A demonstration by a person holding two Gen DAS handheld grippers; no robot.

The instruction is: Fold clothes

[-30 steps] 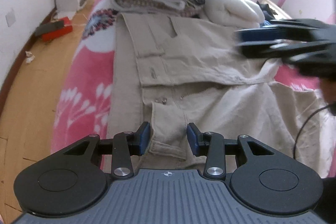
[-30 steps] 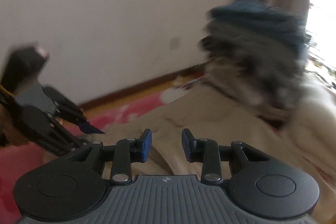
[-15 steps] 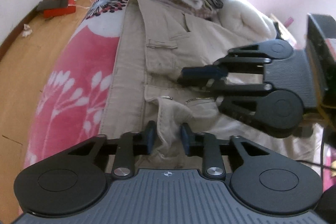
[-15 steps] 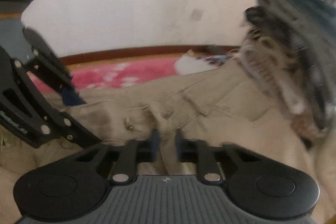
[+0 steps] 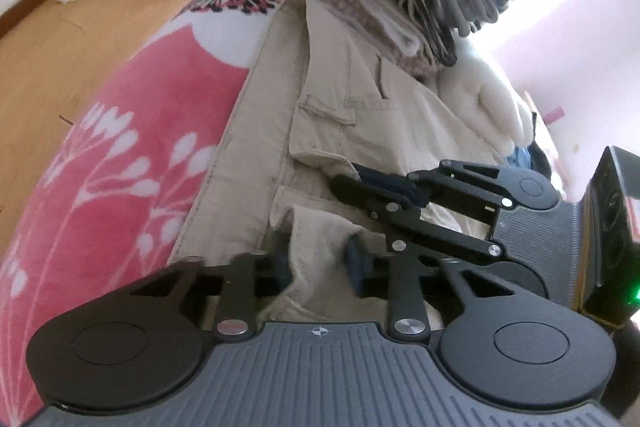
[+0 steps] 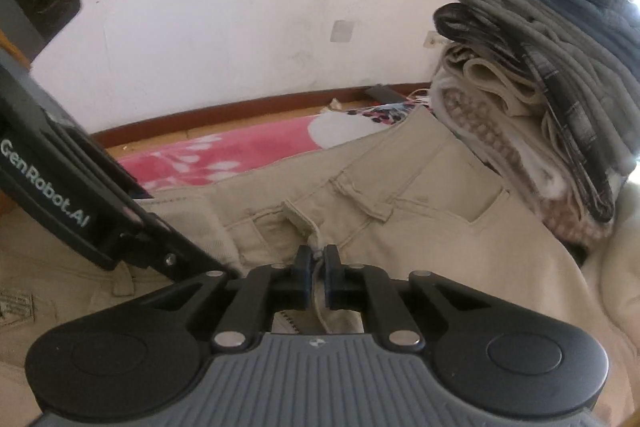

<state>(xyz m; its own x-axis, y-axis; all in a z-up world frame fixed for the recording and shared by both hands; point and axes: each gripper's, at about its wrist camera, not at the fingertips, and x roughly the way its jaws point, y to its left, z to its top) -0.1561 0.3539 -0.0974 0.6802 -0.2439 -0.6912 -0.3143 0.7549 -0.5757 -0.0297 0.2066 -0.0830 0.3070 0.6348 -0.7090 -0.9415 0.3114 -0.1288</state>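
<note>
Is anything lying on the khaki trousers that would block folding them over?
Yes. The stack of folded clothes sits at the far end of the beige trousers, apparently overlapping them. Both claws, left and right, grip the waistband.

Left claw (image 5: 318, 261) closing on cloth fold; right claw (image 6: 316, 267) clamped (pads nearly meeting) — both angled downward.

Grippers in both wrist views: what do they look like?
Both the left gripper and right gripper have black scissor linkages with silver rivets, round black discs, grey ribbed bases and dark blue fingertip pads. One housing reads "GenRobot.AI" in white.
</note>
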